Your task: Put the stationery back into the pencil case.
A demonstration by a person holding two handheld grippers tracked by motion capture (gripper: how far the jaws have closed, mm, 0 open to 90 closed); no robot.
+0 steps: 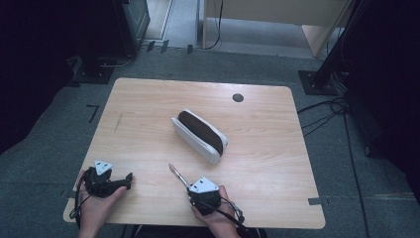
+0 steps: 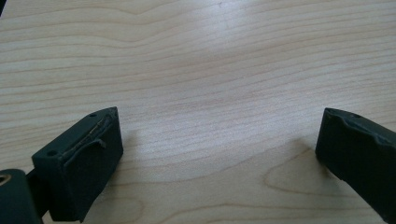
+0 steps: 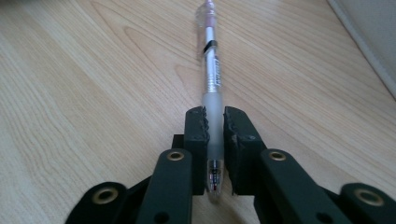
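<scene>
A clear pen [image 3: 211, 70] with a pinkish far end lies low over the wooden table [image 1: 143, 109], pointing away and to the left. My right gripper [image 3: 215, 123] is shut on its near end. From above, the pen [image 1: 176, 174] sticks out of the right gripper [image 1: 189, 188] near the front edge. A white case [image 1: 199, 135] with a dark open inside lies at the middle of the table, and its pale edge [image 3: 369, 37] is at the upper right in the right gripper view. My left gripper [image 1: 130, 179] rests at the front left, open [image 2: 219, 135] over bare wood.
A dark round hole [image 1: 237, 97] marks the table's far side. Black stands [image 1: 322, 74] and cables rest on the grey floor around the table. A person's hands hold both grippers at the front edge.
</scene>
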